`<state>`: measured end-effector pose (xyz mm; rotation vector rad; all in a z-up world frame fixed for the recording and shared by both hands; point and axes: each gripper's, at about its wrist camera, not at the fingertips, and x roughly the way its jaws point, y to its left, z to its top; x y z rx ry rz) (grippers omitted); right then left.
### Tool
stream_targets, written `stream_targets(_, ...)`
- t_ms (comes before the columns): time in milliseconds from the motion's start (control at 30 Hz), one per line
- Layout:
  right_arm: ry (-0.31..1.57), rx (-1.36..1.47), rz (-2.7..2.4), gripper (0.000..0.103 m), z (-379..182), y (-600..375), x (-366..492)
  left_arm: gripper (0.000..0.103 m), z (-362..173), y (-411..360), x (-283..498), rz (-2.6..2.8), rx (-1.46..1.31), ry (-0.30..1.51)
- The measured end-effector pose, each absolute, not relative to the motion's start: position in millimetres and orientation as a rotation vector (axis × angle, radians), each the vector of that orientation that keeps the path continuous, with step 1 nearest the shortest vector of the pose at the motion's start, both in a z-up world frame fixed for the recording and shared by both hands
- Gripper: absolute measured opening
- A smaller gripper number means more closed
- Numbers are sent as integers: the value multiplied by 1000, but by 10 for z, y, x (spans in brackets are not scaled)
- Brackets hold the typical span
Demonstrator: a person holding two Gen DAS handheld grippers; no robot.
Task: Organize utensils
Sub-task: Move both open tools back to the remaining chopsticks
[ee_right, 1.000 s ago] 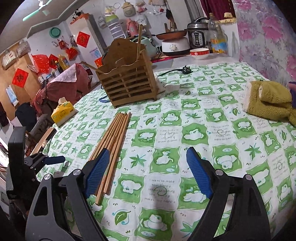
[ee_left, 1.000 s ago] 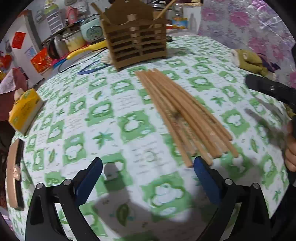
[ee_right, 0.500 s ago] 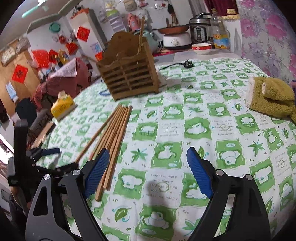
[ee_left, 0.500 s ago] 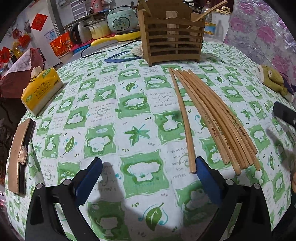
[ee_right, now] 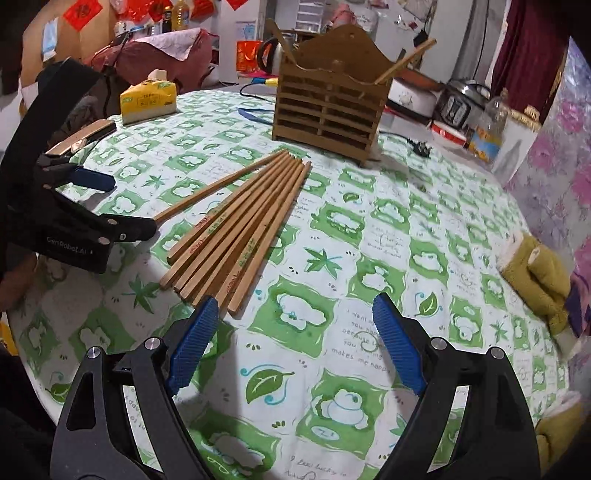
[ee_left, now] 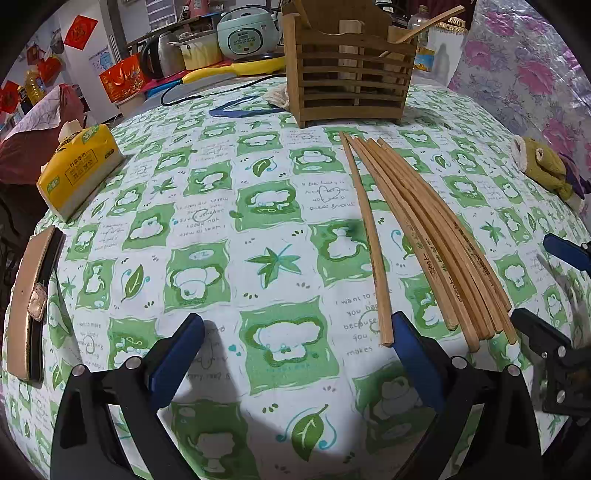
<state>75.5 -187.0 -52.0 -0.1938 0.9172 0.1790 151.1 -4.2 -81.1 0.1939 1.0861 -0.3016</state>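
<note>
Wooden, square-ended chopsticks (ee_left: 424, 236) lie fanned on our green-and-white patterned tablecloth (ee_left: 192, 236), before one slatted wooden utensil holder (ee_left: 349, 66). We count eight: one apart, its end touching our left gripper's (ee_left: 295, 350) right finger, seven bundled before our right gripper (ee_right: 291, 332). We hold both grippers spread, empty.

A pink floral wall covering (ee_right: 561, 125) rose beyond the surface's right edge; a dark red curtain (ee_right: 517, 48) hung behind, red decorations (ee_left: 79, 31) left.
</note>
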Motion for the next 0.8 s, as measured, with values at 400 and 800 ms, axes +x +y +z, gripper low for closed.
stream_targets(400, 922, -30, 69, 76, -515, -2175, 846, 99, -813, -41, 1505, -304, 195, 1086)
stream_targets(800, 898, -137, 126, 71, -494, -1962, 789, 98, -778, -85, 1452, -301, 254, 1050)
